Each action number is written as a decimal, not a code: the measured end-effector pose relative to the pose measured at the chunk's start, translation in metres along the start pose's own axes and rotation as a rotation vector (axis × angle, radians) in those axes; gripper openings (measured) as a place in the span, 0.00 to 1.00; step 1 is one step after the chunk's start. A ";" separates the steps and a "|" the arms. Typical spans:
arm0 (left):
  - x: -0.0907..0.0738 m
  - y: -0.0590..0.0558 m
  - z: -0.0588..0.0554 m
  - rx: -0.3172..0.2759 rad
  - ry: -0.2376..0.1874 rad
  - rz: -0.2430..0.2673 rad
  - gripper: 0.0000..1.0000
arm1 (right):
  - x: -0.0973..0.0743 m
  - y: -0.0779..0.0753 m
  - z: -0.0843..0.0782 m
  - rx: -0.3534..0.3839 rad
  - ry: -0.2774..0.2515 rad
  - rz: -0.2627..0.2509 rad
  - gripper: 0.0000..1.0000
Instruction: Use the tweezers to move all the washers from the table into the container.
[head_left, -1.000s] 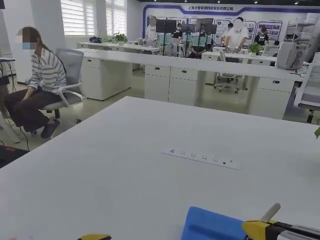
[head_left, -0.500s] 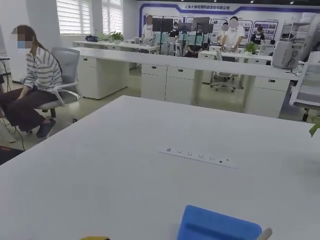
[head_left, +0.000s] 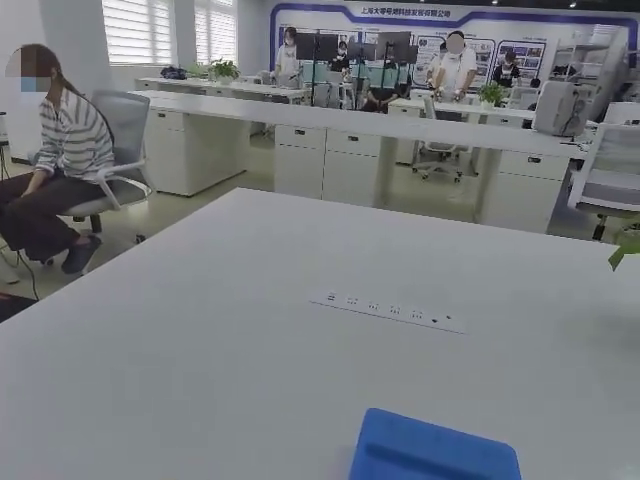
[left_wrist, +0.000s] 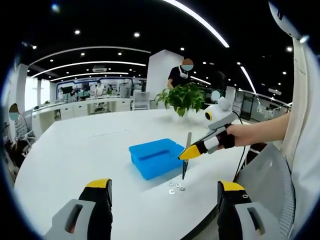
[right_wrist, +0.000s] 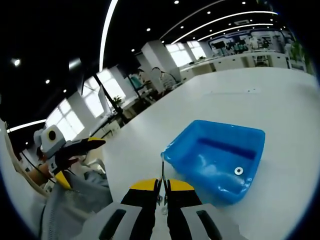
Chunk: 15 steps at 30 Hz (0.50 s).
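Observation:
The blue container (head_left: 435, 450) sits at the near edge of the white table (head_left: 250, 330). In the left gripper view, my left gripper (left_wrist: 165, 195) stands wide open with nothing between its jaws. Beyond it, the right gripper (left_wrist: 192, 151) holds thin metal tweezers (left_wrist: 185, 160) pointing down at three small washers (left_wrist: 176, 186) on the table beside the container (left_wrist: 155, 157). In the right gripper view, my right gripper (right_wrist: 162, 186) is shut on the tweezers (right_wrist: 162, 172). One washer (right_wrist: 239, 171) lies inside the container (right_wrist: 220, 150).
A power strip (head_left: 385, 310) is set into the table's middle. A potted plant (left_wrist: 184, 97) stands beyond the container. A person (head_left: 55, 165) sits on a chair at the left, and others stand at far desks.
The head camera has tilted up, so the container sits lower in the picture and the yellow gripper tips and tweezers have slipped past the bottom edge.

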<state>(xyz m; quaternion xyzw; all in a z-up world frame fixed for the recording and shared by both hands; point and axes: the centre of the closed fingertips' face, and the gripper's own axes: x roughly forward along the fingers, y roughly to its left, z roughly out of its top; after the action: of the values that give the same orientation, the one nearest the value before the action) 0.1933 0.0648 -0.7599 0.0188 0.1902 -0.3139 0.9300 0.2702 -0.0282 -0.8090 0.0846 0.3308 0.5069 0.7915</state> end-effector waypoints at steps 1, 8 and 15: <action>0.001 0.000 -0.002 0.009 0.010 -0.003 0.88 | 0.001 0.001 -0.002 -0.002 0.003 0.000 0.04; 0.002 -0.001 -0.005 0.019 0.015 -0.004 0.88 | 0.009 0.004 -0.014 -0.030 0.033 0.008 0.04; 0.003 0.000 -0.009 0.007 0.015 0.000 0.88 | 0.014 0.010 -0.022 -0.099 0.056 0.018 0.04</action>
<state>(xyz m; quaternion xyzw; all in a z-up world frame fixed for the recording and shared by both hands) 0.1925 0.0642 -0.7692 0.0247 0.1961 -0.3143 0.9285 0.2531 -0.0161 -0.8271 0.0341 0.3267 0.5319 0.7805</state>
